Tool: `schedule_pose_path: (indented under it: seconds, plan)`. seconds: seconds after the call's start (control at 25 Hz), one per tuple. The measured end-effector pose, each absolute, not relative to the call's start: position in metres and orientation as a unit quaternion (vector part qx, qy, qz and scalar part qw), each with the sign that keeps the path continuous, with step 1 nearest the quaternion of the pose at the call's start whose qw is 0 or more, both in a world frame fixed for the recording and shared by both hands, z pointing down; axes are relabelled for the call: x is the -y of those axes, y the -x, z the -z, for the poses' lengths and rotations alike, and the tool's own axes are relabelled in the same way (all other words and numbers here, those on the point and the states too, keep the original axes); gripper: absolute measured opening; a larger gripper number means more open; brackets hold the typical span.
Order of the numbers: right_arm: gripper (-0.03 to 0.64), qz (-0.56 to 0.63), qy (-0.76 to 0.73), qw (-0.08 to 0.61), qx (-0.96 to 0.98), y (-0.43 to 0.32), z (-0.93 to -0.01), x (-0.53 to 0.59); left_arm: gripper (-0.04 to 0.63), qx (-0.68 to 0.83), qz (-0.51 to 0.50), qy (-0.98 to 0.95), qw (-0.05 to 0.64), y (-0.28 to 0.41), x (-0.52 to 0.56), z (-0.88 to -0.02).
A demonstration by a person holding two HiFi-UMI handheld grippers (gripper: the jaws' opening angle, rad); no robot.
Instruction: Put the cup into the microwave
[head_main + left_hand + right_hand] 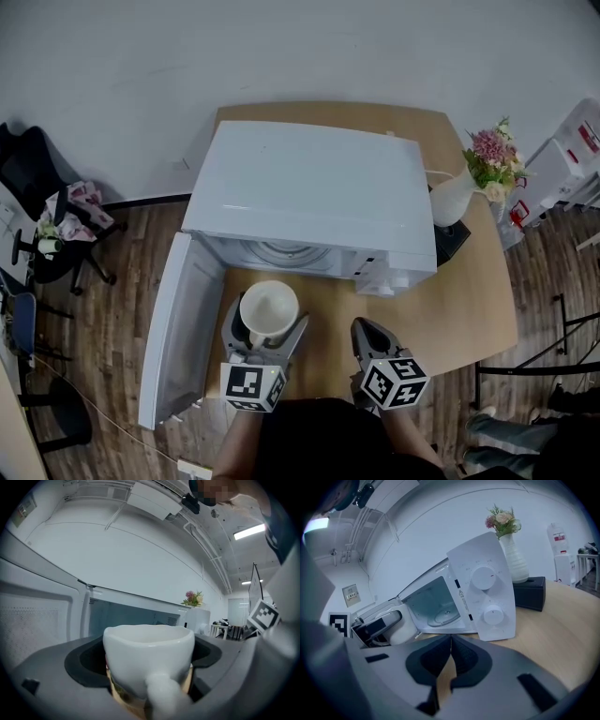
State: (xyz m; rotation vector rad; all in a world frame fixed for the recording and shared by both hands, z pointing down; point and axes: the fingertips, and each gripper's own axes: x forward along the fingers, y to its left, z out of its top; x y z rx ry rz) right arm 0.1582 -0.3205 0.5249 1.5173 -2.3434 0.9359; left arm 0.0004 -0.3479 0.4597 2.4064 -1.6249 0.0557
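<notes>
White cup [269, 307] clamped between jaws of left gripper [268, 326]; held upright, mouth up, handle turned toward gripper body. Cup held just in front of microwave [309, 192] opening, outside cavity, over table [469, 300]. Microwave door [173, 328] swung wide open at microwave's left. Turntable [286, 251] seen inside cavity. Right gripper [360, 325] held in front of microwave's control panel [485, 592], jaws pressed together, nothing between them. Vase of flowers [457, 192] stood just right of microwave.

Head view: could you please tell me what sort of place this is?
Probably an office or lab room: a black office chair on wood flooring, a white microwave on a wooden table, and ceiling strip lights.
</notes>
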Motion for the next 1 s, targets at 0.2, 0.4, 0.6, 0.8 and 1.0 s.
schedule_pose_path:
  seconds: [0.2, 0.4, 0.6, 0.8, 1.0]
  plan:
    - [-0.006, -0.320, -0.501, 0.108, 0.797, -0.151, -0.531, 0.331, 0.479, 0.563, -0.022, -0.817, 0.122, 0.001, 0.369, -0.466]
    - [-0.006, -0.331, -0.479, 0.119, 0.804, -0.139, -0.541, 0.338, 0.479, 0.573, -0.024, -0.811, 0.118, 0.004, 0.389, -0.472]
    - [-0.006, -0.342, -0.467, 0.131, 0.805, -0.137, -0.552, 0.341, 0.479, 0.581, -0.031, -0.806, 0.108, 0.007, 0.407, -0.478]
    - [-0.006, -0.350, -0.465, 0.131, 0.802, -0.138, -0.557, 0.350, 0.479, 0.582, -0.041, -0.807, 0.092, 0.005, 0.426, -0.480]
    - [-0.006, -0.362, -0.458, 0.126, 0.802, -0.134, -0.561, 0.359, 0.479, 0.582, -0.042, -0.807, 0.087, 0.002, 0.443, -0.484]
